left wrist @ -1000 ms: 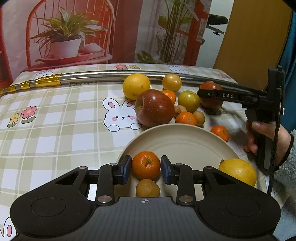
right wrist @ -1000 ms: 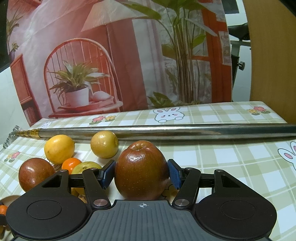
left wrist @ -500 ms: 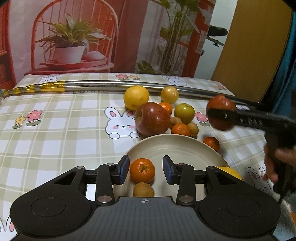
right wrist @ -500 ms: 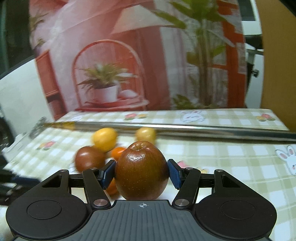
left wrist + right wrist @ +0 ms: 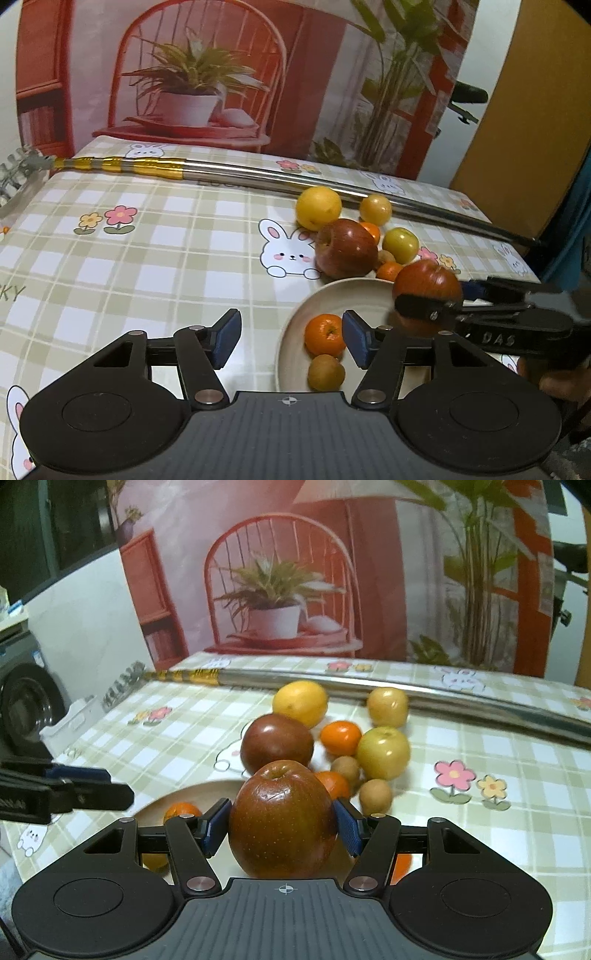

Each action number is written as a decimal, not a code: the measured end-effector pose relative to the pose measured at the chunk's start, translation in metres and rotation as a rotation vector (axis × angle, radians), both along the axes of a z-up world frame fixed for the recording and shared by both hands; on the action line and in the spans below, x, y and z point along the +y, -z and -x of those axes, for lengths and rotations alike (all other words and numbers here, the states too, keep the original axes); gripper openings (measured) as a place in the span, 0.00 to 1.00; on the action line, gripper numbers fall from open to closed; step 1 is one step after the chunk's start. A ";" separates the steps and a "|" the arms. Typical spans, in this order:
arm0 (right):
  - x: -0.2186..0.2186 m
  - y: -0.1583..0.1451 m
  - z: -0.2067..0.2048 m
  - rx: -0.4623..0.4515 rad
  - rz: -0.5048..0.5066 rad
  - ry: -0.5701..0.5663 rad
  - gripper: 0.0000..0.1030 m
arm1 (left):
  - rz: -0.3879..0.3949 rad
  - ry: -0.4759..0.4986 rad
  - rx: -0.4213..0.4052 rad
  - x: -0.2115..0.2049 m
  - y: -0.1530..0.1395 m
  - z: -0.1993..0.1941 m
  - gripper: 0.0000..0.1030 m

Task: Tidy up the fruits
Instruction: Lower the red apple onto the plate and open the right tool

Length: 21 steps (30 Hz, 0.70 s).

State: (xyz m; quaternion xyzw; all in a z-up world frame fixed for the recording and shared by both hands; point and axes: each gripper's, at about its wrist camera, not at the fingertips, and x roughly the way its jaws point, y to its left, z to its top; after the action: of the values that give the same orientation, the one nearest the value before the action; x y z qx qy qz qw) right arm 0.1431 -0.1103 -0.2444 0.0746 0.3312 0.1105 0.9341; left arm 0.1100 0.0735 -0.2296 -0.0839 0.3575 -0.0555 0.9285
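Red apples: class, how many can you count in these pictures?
2. One dark red apple is gripped by the right gripper above the cream plate; another red apple lies on the checked tablecloth.

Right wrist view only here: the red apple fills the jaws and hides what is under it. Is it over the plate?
Observer: Yes. In the left wrist view the red apple, clamped in the right gripper, hangs over the far right rim of the plate; I cannot tell if it touches.
Operator: And the left gripper, is it holding anything?
Observer: No. The left gripper is wide open and empty; a mandarin lies on the plate just ahead of its right finger.
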 end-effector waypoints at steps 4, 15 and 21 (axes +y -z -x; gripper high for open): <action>0.004 0.003 -0.001 0.011 0.009 -0.006 0.55 | 0.010 -0.011 -0.009 0.003 -0.002 0.000 0.64; 0.013 0.012 -0.002 0.051 0.035 -0.042 0.55 | 0.031 -0.016 -0.010 0.003 -0.003 0.000 0.72; 0.010 0.012 0.000 0.065 0.020 -0.038 0.56 | 0.031 -0.022 -0.003 0.003 -0.002 0.000 0.75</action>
State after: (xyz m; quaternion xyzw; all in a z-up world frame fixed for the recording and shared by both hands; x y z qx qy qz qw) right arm 0.1435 -0.1005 -0.2566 0.0625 0.3640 0.1225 0.9212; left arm 0.1104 0.0768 -0.2273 -0.1024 0.3543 -0.0509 0.9281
